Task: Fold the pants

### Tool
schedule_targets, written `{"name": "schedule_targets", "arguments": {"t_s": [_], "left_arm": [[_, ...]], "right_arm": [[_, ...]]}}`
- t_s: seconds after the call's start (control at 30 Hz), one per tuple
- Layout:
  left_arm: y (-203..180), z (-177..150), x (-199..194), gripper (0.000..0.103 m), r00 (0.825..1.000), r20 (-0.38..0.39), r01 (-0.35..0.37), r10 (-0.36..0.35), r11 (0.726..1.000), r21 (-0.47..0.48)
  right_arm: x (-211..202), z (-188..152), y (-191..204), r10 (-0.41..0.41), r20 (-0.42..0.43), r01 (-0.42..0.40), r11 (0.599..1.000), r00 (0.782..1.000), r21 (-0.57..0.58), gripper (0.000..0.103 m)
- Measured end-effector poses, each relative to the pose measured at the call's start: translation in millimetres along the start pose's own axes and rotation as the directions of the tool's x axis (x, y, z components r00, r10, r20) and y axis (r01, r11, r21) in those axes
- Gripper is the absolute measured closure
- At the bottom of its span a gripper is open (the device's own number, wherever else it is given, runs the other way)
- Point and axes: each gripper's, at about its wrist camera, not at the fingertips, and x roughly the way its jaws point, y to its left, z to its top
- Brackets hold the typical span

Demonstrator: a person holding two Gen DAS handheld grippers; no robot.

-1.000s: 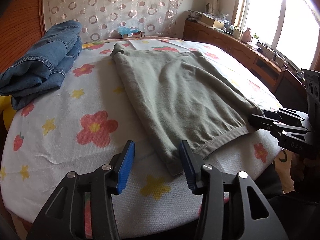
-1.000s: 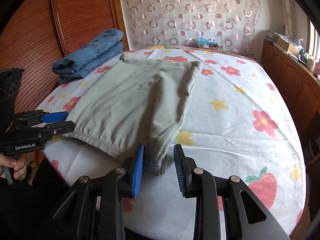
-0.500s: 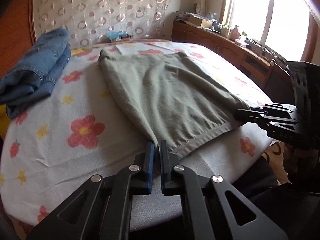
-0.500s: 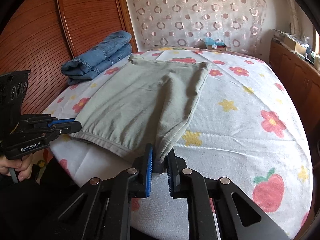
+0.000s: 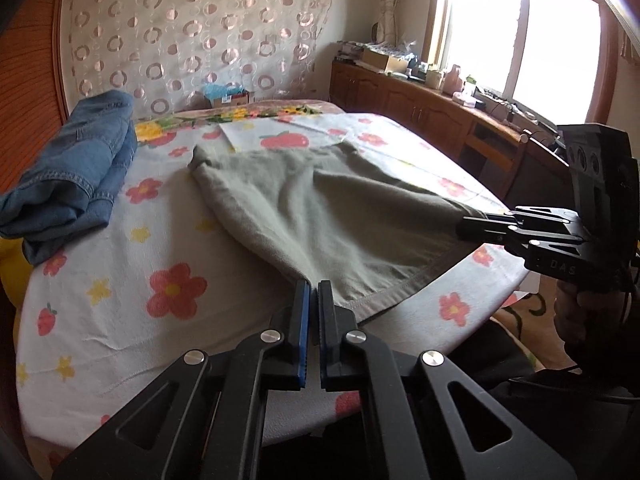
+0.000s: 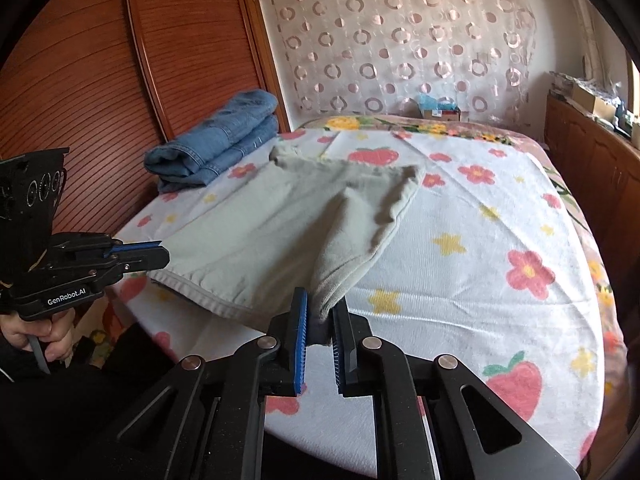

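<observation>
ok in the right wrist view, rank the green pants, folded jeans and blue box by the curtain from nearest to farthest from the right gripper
1. green pants: corner clamped in the right gripper.
2. folded jeans: far left, by the wooden headboard.
3. blue box: at the bed's far edge, below the curtain.

place: you're in a home bedroom
surface: bed [image 6: 500, 208] under a flower-and-strawberry sheet
wall: sheer curtain [image 6: 400, 40] with ring pattern behind it
left side: ribbed wooden panel [image 6: 100, 80] beside the bed
right side: wooden cabinets [image 5: 420, 104], top cluttered with boxes and bottles, bright window [image 5: 520, 28] above
laundry: folded jeans [image 5: 72, 168] on your bed
</observation>
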Motion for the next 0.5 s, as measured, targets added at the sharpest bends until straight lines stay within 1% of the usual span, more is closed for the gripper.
{"name": "schedule_targets", "arguments": {"t_s": [0.3, 0.5], "left_arm": [[-0.5, 15.3, -28.4, 0.099, 0.997, 0.072, 0.014, -0.014, 1.000, 0.008], [1.2, 18.5, -35.0, 0.099, 0.996, 0.090, 0.011, -0.012, 1.000, 0.010]], "right_arm": [[-20.9, 4.0, 5.8, 0.023, 0.056, -0.022, 1.000, 0.998, -0.022, 0.092], [-24.3, 5.2, 5.7, 0.030, 0.084, -0.028, 0.999, 0.996, -0.029, 0.092]]}}
